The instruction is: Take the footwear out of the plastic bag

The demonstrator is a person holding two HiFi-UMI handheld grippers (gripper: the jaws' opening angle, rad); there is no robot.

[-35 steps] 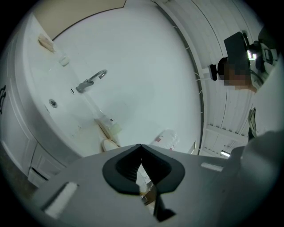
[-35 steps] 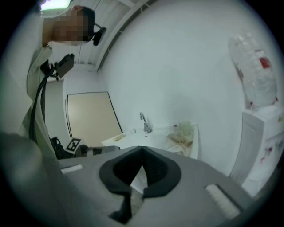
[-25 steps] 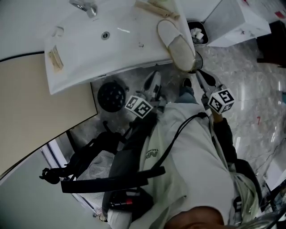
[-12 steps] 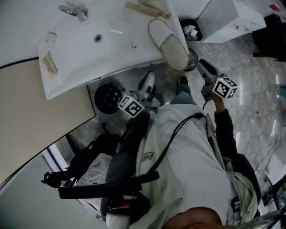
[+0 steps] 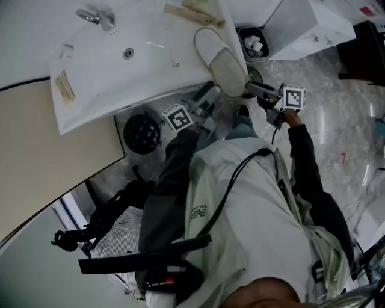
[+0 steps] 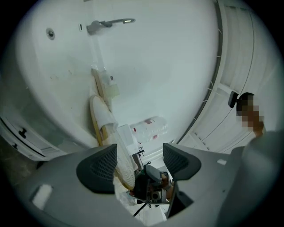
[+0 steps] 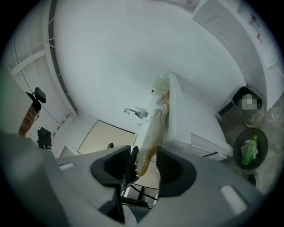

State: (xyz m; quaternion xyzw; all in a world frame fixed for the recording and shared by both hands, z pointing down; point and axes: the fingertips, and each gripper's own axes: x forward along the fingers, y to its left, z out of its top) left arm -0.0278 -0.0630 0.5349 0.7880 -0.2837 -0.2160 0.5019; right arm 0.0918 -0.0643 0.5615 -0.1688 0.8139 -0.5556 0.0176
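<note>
A white slipper lies sole up on the white counter, its near end hanging over the edge. My left gripper reaches up to that end from the left and my right gripper from the right. In the left gripper view the slipper stands by the left pad of my left gripper, whose jaws are opening. In the right gripper view the slipper's tip sits between the spreading jaws of my right gripper, pads off it. Beige flat pieces in clear wrap lie behind the slipper.
The counter holds a sink with a drain and a tap. A small waste bin stands on the marble floor past the counter's corner. A black round object sits on the floor under the counter. A round bin with a green bottle shows at the right.
Both grippers have risen from below the counter's edge to the slipper's overhanging end. The right one has swung leftwards toward it.
</note>
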